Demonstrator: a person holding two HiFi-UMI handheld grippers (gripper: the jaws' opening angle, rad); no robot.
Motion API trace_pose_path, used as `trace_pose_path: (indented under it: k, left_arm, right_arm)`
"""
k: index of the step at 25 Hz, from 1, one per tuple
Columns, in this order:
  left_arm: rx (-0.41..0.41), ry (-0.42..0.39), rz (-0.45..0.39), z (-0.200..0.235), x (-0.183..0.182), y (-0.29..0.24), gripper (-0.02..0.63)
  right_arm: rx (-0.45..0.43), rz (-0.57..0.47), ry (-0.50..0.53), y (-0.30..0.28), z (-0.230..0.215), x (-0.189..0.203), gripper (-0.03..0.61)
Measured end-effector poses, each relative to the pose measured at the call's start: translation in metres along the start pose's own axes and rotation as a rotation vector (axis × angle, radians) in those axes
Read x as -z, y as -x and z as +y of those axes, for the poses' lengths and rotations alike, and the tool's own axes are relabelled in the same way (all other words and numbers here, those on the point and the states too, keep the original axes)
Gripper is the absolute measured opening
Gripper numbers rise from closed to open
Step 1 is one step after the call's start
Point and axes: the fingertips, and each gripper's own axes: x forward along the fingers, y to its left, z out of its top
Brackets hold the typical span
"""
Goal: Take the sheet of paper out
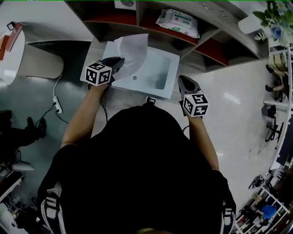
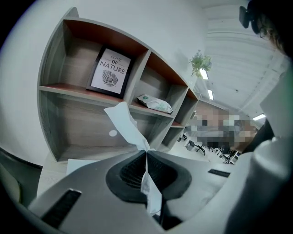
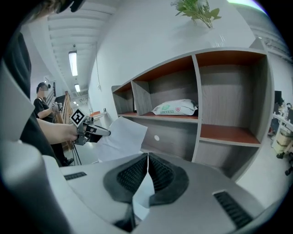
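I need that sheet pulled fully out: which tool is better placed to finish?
Left: the left tool is shut on the sheet above the tray; the right tool is shut, apart from the sheet.

Sheet of paper (image 1: 135,50) over tray (image 1: 162,64) at left, shelf (image 1: 214,51) behind tray, wipes pack (image 1: 177,22) in shelf

— What kind of place is this?
— An office-like workroom. Long strip lights (image 3: 73,63) run along a ribbed ceiling over a glossy pale floor (image 1: 229,100), with office chairs (image 2: 196,146) farther back.
— Anything more decorative?
— A wood-grain shelf unit (image 3: 197,91) holds a framed print (image 2: 110,73) and a wipes pack (image 3: 176,108); a plant (image 3: 197,11) tops it.
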Motion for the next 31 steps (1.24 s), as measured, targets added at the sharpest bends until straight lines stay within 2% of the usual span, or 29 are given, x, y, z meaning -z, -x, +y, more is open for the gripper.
trace_pose_path:
  k: [31]
  left_arm:
    - [0.092, -0.044, -0.029, -0.036, -0.014, 0.036, 0.023]
  right_arm:
    - [0.02, -0.038, 0.033, 0.014, 0.026, -0.015, 0.015]
